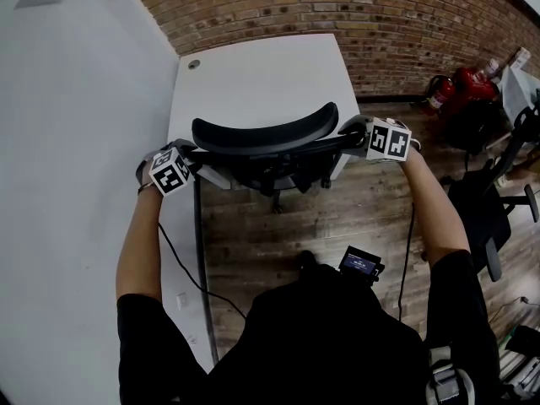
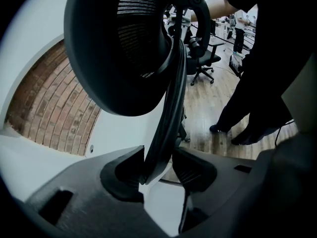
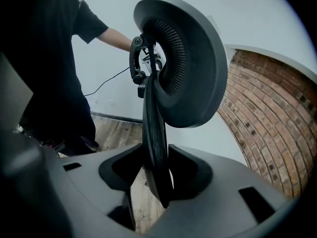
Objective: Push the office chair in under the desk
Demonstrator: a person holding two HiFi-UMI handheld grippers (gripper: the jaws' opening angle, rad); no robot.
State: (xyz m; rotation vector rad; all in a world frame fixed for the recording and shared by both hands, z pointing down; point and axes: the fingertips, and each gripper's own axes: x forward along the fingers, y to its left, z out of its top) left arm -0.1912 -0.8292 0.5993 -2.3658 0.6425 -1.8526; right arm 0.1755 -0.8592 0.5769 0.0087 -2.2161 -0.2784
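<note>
The black office chair (image 1: 266,133) stands at the near edge of the white desk (image 1: 253,74), its seat tucked beneath the top. My left gripper (image 1: 192,160) holds the left end of the curved mesh backrest, and my right gripper (image 1: 354,135) holds the right end. In the left gripper view the backrest's thin frame edge (image 2: 163,133) runs down between the jaws of the left gripper (image 2: 158,165), which are shut on it. The right gripper view shows the same: the frame edge (image 3: 154,148) sits pinched in the right gripper (image 3: 156,168).
A white wall (image 1: 76,142) runs along the desk's left side and a brick wall (image 1: 380,15) stands behind it. Red fire extinguishers (image 1: 460,87) and another black chair (image 1: 489,201) are at the right on the wooden floor (image 1: 278,234). A cable (image 1: 181,264) hangs near the desk leg.
</note>
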